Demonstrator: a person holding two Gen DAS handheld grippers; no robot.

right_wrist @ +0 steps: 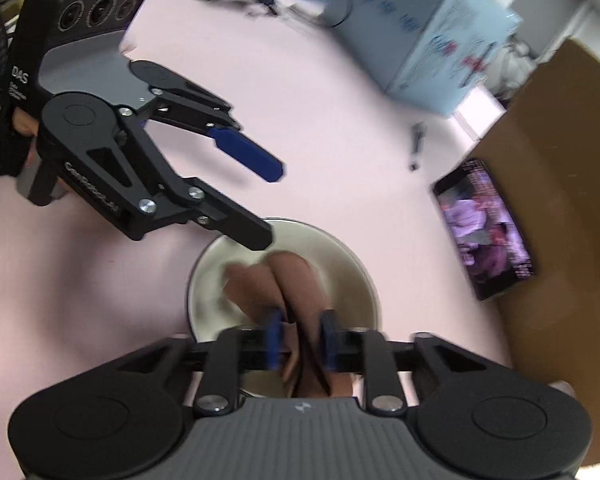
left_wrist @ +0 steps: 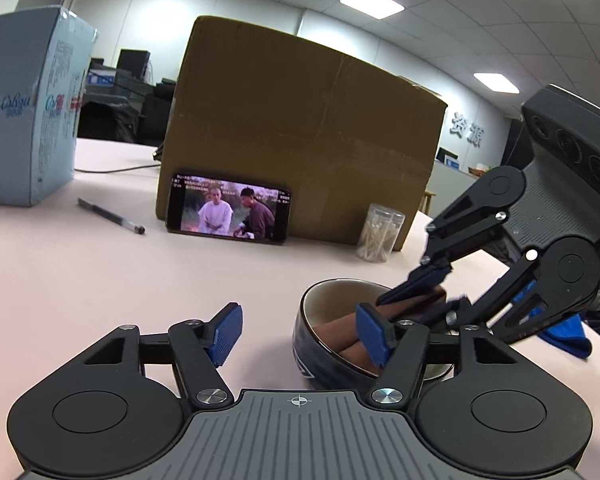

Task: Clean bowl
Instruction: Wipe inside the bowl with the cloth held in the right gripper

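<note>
Glazed dark-blue ceramic bowl (right_wrist: pixel 284 280): rigid, slick, breakable; left gripper (left_wrist: pixel 300 332) straddles its rim, unclamped; right gripper (right_wrist: pixel 300 340) pinches soft brown cloth (right_wrist: pixel 296 280).

Cloth (right_wrist: pixel 296 280) lies in bowl (left_wrist: pixel 312 354); phone (left_wrist: pixel 229 213) leans on box (left_wrist: pixel 300 128) behind
</note>
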